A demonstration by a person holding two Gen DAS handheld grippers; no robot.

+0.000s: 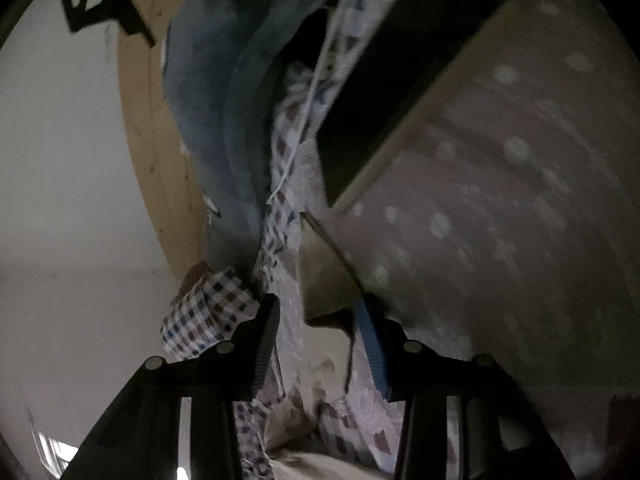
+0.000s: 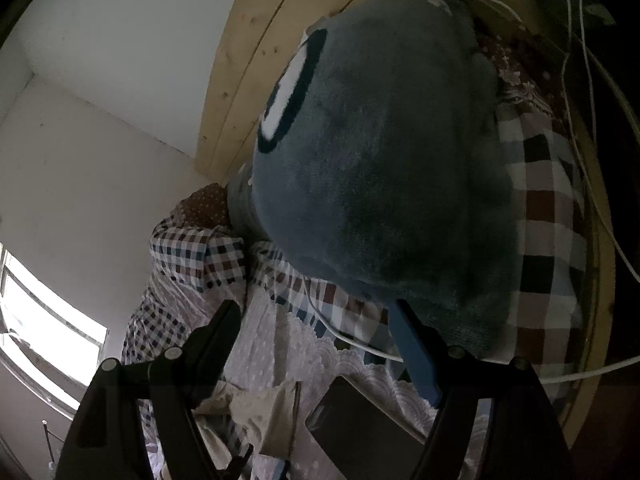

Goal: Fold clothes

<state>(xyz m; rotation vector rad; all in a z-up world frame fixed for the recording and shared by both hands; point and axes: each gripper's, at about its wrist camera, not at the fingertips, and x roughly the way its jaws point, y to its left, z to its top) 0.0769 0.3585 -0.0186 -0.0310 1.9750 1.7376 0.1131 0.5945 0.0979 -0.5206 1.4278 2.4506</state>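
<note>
In the left wrist view my left gripper [image 1: 320, 312] hangs low over the bed. A beige piece of cloth with a dark edge [image 1: 326, 280] lies between its black finger [image 1: 266, 332] and blue finger [image 1: 370, 336]. The cloth reaches the blue finger, but a gap shows on the black side. Pink fabric with white dots [image 1: 500, 220] fills the right of that view. In the right wrist view my right gripper [image 2: 316, 312] stands open over the lace-patterned cover [image 2: 288, 344], with nothing between its fingers. The beige cloth [image 2: 272, 408] lies below it.
A large blue plush cushion [image 2: 380, 160] [image 1: 208, 100] rests against the wooden headboard [image 2: 248, 40]. A dark flat slab like a phone [image 2: 360, 428] [image 1: 400, 100] lies on the bed. Checked bedding [image 2: 192, 256] and a white cable [image 2: 360, 346] cross the cover. A window [image 2: 48, 332] is at left.
</note>
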